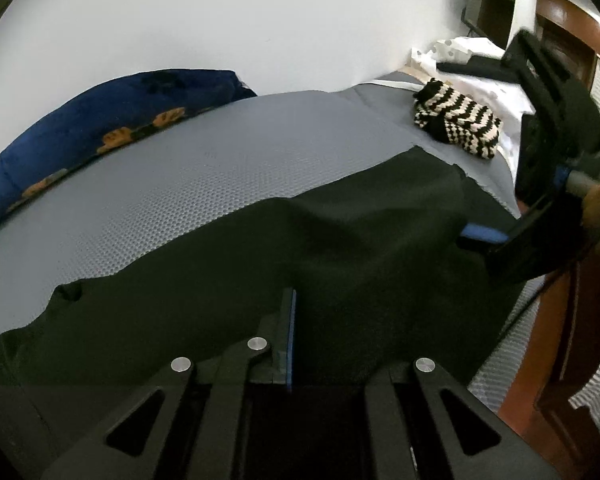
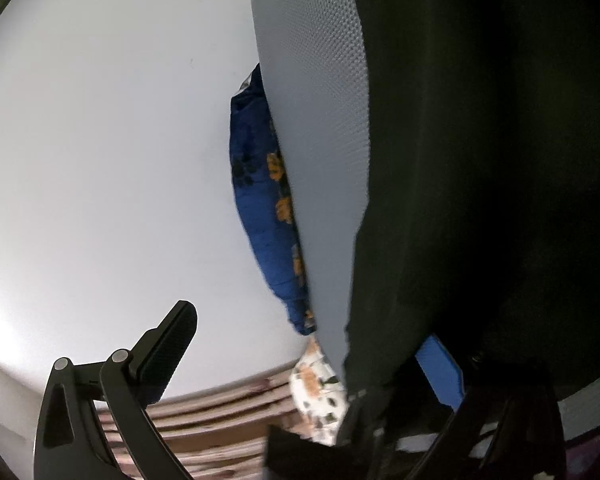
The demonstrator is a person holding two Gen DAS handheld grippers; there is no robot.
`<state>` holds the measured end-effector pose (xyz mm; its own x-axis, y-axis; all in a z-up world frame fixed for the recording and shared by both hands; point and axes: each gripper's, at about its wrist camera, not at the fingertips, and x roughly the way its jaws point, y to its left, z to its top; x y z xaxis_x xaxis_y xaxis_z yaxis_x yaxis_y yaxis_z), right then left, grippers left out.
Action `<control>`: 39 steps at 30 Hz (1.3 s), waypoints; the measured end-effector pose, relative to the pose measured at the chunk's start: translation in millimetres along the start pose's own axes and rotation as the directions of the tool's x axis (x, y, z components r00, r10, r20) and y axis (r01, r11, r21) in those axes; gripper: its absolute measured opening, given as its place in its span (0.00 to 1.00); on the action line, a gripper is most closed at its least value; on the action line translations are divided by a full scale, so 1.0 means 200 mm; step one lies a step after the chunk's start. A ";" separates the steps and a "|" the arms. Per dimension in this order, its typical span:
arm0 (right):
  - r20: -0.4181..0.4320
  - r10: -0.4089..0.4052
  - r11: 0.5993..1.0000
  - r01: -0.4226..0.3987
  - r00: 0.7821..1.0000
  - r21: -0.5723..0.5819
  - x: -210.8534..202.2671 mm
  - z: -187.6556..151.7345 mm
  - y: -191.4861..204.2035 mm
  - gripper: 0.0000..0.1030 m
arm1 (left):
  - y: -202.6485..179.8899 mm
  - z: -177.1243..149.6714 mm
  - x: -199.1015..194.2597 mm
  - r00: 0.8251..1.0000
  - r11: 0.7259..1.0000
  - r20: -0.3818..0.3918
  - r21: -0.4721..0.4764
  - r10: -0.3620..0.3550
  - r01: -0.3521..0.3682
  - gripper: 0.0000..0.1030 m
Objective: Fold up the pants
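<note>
Pants of dark, nearly black cloth [image 1: 340, 248] lie spread across the near part of a grey honeycomb-textured mattress cover [image 1: 204, 176], their far edge running in a ragged line from lower left to upper right. Closest in the left wrist view, the left gripper [image 1: 332, 340] sits low over the cloth; one blue-padded finger [image 1: 288, 336] shows on edge, while its partner is lost against the dark fabric, so I cannot tell whether the jaws are apart or pinching the pants. Farther along on the right, the right gripper [image 1: 480, 240] reaches in from the bed's side, a blue pad showing at the edge of the pants. In the right wrist view that gripper [image 2: 312, 356] stands wide apart: one black ribbed finger [image 2: 168, 348] hangs free against the white wall [image 2: 100, 140], and the blue-padded finger [image 2: 440, 372] lies against the dark cloth [image 2: 480, 180], with nothing clamped between them. Beyond the pants, bare grey cover [image 2: 312, 100] stretches to a deep blue pillow with orange flower prints [image 1: 100, 124] lying against the wall [image 1: 240, 20]. Near the far right corner rests a crumpled black-and-cream striped knit piece [image 1: 456, 120], well apart from the pants, with white bedding [image 1: 488, 84] behind it.
</note>
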<state>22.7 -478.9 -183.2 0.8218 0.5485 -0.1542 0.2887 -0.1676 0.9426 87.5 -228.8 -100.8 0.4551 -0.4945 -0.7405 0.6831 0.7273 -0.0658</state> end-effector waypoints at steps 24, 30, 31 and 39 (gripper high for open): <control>0.249 -0.053 0.959 0.119 0.967 -0.258 -0.55 0.01 0.03 1.00 | 0.02 -0.02 0.03 0.993 0.996 -0.080 -0.027 -0.089 0.087 0.07; 0.159 0.046 0.997 -0.034 0.986 -0.075 -0.46 -0.02 -0.27 1.00 | 0.04 0.00 0.02 0.990 0.992 -0.091 -0.062 -0.113 0.107 0.07; 0.130 0.095 0.995 -0.092 0.987 -0.028 -0.42 -0.03 -0.31 1.00 | 0.05 0.01 0.02 0.989 0.991 -0.092 -0.074 -0.120 0.113 0.07; 0.009 0.187 0.982 -0.188 0.982 0.037 -0.14 -0.07 -0.27 1.00 | 0.10 0.06 -0.02 0.986 0.982 -0.078 -0.130 -0.146 0.135 0.07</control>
<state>-23.4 -472.7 -226.1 0.8659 0.4997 0.0225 0.1473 -0.2978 0.9432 106.1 -219.0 -91.6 0.3048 -0.5570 -0.7725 0.6586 0.7092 -0.2515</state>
